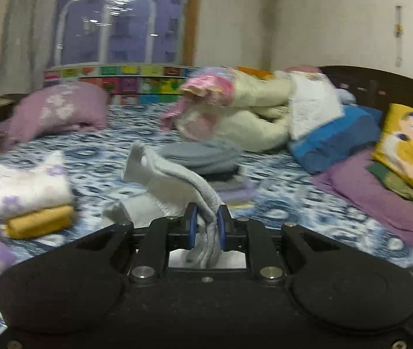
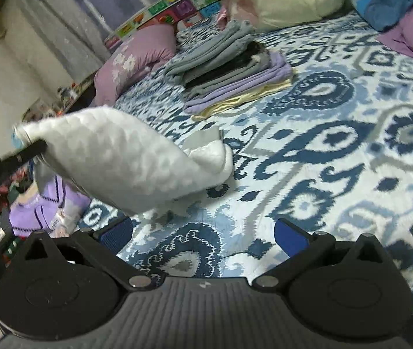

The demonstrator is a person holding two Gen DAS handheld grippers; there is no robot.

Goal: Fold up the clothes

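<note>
My left gripper (image 1: 207, 224) is shut on a white fleecy garment (image 1: 174, 180) and holds it lifted above the bed. The same garment (image 2: 125, 157) hangs in the right wrist view, its far end resting on the patterned bedspread (image 2: 337, 145). The left gripper's finger (image 2: 29, 151) shows at that view's left edge. My right gripper (image 2: 203, 235) is open and empty, low over the bedspread beside the garment. A stack of folded grey, black, purple and cream clothes (image 2: 229, 69) lies further back, also seen in the left wrist view (image 1: 215, 168).
A folded white and yellow pile (image 1: 35, 197) lies at left. Purple pillows (image 1: 58, 110), a heap of cream and pink bedding (image 1: 250, 110), a blue pillow (image 1: 334, 142) and a yellow cushion (image 1: 409, 148) line the bed's far and right sides. Purple clothing (image 2: 37, 212) lies at lower left.
</note>
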